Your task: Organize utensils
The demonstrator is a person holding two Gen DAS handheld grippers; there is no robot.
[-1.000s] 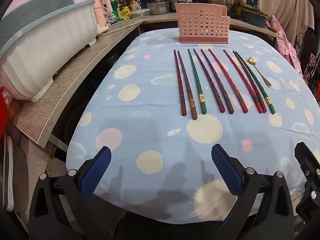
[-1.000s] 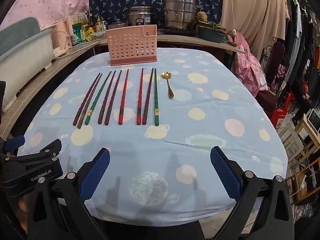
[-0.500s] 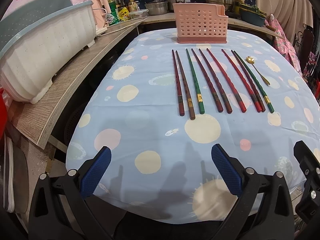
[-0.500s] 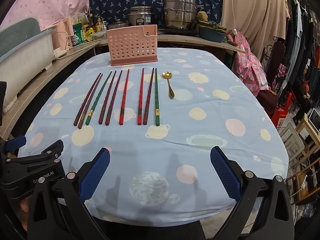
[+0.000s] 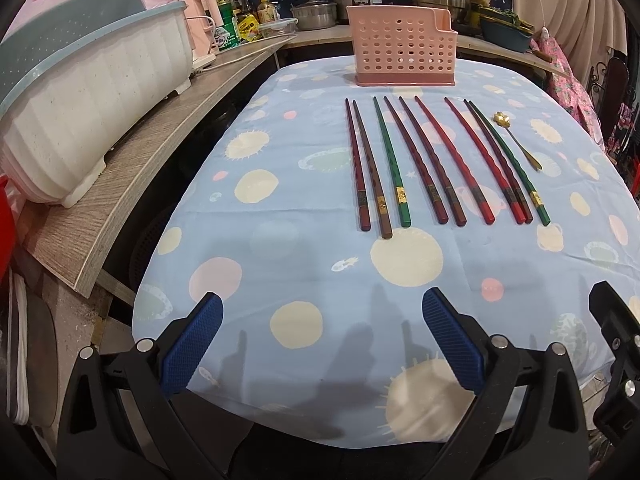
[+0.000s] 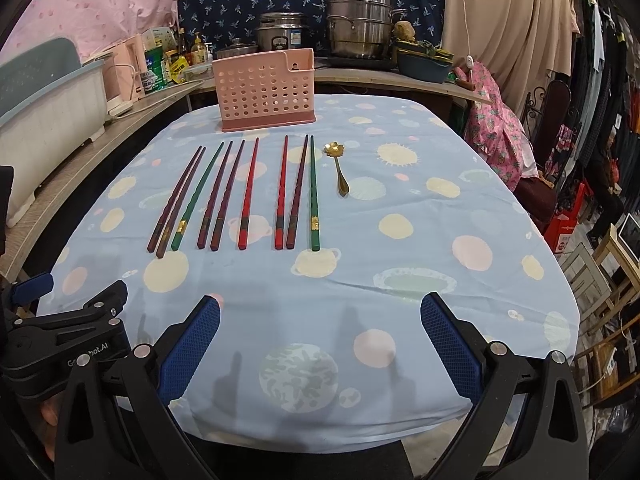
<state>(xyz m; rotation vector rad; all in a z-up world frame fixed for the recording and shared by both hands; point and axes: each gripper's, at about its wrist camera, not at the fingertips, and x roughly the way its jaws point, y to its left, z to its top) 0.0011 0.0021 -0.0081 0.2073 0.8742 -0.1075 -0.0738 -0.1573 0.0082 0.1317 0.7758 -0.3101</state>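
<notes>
Several red, brown and green chopsticks (image 5: 430,162) lie side by side on the blue patterned tablecloth (image 5: 280,240); they also show in the right wrist view (image 6: 248,194). A small gold spoon (image 5: 516,140) lies to their right, also in the right wrist view (image 6: 339,170). A pink perforated utensil holder (image 5: 402,52) stands upright behind them, also in the right wrist view (image 6: 266,90). My left gripper (image 5: 320,344) is open and empty above the table's near edge. My right gripper (image 6: 320,344) is open and empty, to the right of the left one.
A wooden shelf (image 5: 140,160) runs along the left with a white and teal dish rack (image 5: 80,92). Pots (image 6: 358,36) and bottles (image 6: 168,64) stand on the counter behind. Chairs and hanging clothes (image 6: 600,120) are at the right.
Both grippers have shifted slightly forward, so the chopsticks and holder sit a little lower in the left view. Nothing on the table has moved.
</notes>
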